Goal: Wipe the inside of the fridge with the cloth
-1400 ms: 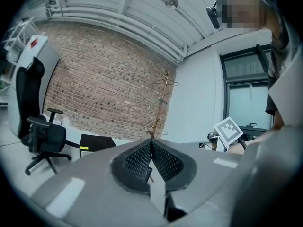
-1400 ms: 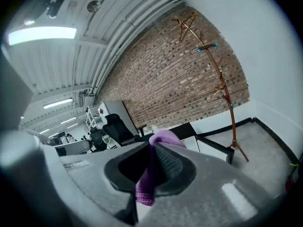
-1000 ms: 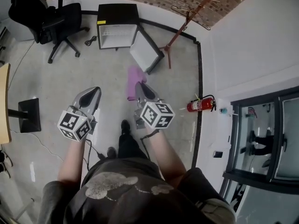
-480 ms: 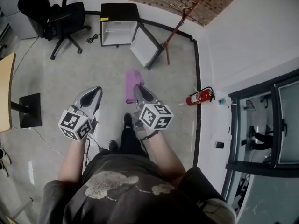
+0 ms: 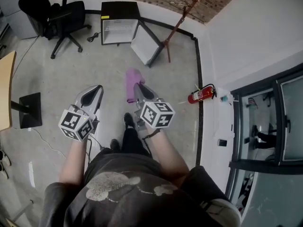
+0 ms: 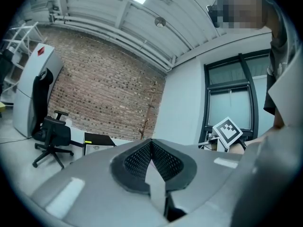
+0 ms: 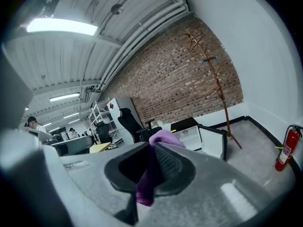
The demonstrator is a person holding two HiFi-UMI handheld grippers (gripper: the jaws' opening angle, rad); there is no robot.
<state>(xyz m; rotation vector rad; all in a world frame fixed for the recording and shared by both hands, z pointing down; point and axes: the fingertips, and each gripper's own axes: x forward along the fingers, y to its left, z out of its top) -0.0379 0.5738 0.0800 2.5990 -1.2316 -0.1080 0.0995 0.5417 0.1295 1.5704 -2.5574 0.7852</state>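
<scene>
Left gripper (image 5: 93, 95): held low at the near left, above the floor (image 5: 71, 74). Its own view shows the jaws closed pad to pad.

Right gripper (image 5: 140, 92): held near centre, just right of the left gripper. Its jaws are clamped on the cloth (image 5: 132, 82). The cloth is purple. One fold stands above the jaw tips and the rest hangs down between the pads.

Fridge (image 5: 119, 23): small, black, standing on the floor at the far side against the brick wall, well apart from both grippers. Its door (image 5: 145, 47) is swung open to the right and the white interior is exposed.

Surroundings: office chair (image 5: 60, 18) left of the fridge, coat stand (image 5: 179, 21) to its right, fire extinguisher (image 5: 200, 95) by the right wall.
</scene>
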